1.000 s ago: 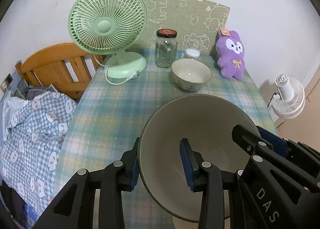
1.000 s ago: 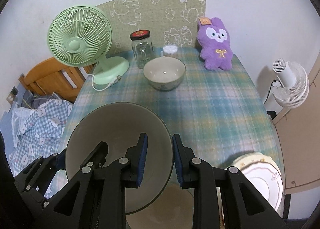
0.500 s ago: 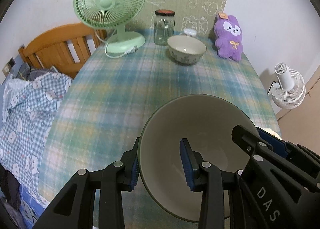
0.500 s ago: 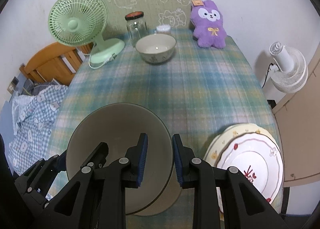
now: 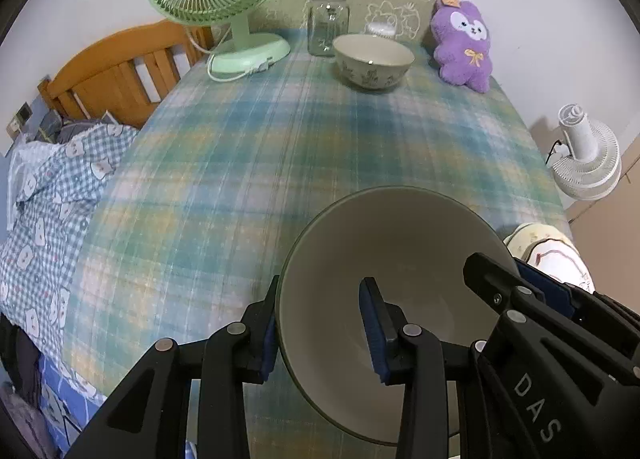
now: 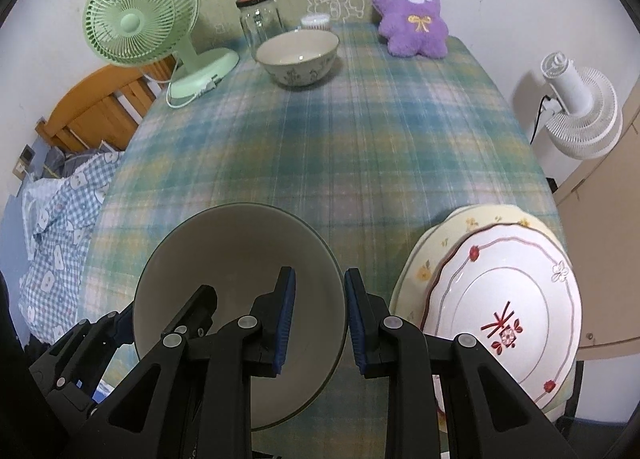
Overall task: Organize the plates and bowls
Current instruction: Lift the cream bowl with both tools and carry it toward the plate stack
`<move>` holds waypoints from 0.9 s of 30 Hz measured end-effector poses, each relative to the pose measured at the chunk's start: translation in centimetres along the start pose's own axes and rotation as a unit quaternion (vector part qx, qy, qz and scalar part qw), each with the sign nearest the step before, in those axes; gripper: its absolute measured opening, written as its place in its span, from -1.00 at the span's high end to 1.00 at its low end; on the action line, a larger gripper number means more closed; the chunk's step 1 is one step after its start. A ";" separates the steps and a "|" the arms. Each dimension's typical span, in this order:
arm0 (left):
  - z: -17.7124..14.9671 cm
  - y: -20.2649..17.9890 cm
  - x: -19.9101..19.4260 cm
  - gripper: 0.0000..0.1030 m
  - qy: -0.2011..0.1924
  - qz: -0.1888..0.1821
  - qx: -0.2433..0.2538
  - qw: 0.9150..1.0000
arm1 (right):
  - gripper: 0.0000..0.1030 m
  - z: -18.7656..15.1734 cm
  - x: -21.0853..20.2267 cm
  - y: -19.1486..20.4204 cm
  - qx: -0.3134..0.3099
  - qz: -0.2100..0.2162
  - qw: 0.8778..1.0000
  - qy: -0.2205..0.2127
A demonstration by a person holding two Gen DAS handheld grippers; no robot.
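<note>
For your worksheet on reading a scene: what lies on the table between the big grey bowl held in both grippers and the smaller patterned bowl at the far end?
Only bare plaid tablecloth lies between the grey bowl and the patterned bowl; both wrist views show it.

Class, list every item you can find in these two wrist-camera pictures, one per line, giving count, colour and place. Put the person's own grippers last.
Large bowl: 1, grey-green, near table edge, gripped on both rims.
Patterned bowl: 1, cream, far end of table.
Plates: 2 stacked, white with red trim on pale yellow, near right corner.
Glass jar: 1, clear, dark lid, behind the patterned bowl.
Desk fan: 1, green, far left of table.
Plush rabbit: 1, purple, far right of table.
Floor fan: 1, white, right of table.
Tablecloth: 1, blue-green plaid.
Left gripper: black, blue pads, on the large bowl.
Right gripper: same, opposite rim.
</note>
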State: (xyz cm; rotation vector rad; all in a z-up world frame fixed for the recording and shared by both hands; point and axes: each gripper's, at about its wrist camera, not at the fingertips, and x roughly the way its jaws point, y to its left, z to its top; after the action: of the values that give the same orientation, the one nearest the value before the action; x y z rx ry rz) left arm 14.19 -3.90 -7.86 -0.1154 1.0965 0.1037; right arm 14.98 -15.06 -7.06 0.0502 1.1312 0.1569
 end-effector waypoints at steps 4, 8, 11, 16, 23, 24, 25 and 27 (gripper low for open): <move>-0.4 -0.2 0.3 0.30 -0.001 0.013 0.002 1.000 | 0.44 -0.4 0.7 -0.5 0.006 0.012 1.000 0.010; -0.4 -0.2 0.5 0.30 -0.002 0.019 0.003 1.000 | 0.44 -0.5 1.0 -0.5 0.008 0.019 1.000 0.010; -0.4 -0.2 0.6 0.30 -0.001 0.026 0.002 1.000 | 0.44 -0.4 1.2 -0.6 0.011 0.025 1.000 0.013; -0.7 0.0 0.9 0.30 0.004 0.030 -0.004 1.000 | 0.44 -0.5 1.2 -0.5 0.011 0.020 1.000 0.009; -0.7 -0.1 1.0 0.30 0.004 0.030 0.002 1.000 | 0.44 -0.5 1.3 -0.6 0.008 0.018 1.000 0.010; -0.7 -0.1 1.0 0.28 0.005 0.029 0.003 1.000 | 0.44 -0.5 1.4 -0.6 0.008 0.017 1.000 0.012; -0.7 -0.1 1.0 0.27 0.005 0.027 0.003 1.000 | 0.44 -0.5 1.3 -0.6 0.007 0.015 1.000 0.011; -0.7 0.0 0.9 0.23 0.006 0.019 0.005 1.000 | 0.44 -0.5 1.0 -0.4 0.002 0.009 1.000 0.008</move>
State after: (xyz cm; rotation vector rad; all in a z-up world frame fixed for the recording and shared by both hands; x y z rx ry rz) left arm 14.01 -4.01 -8.94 -0.0865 1.1110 0.1328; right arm 14.96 -15.35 -8.20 0.0639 1.1473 0.1715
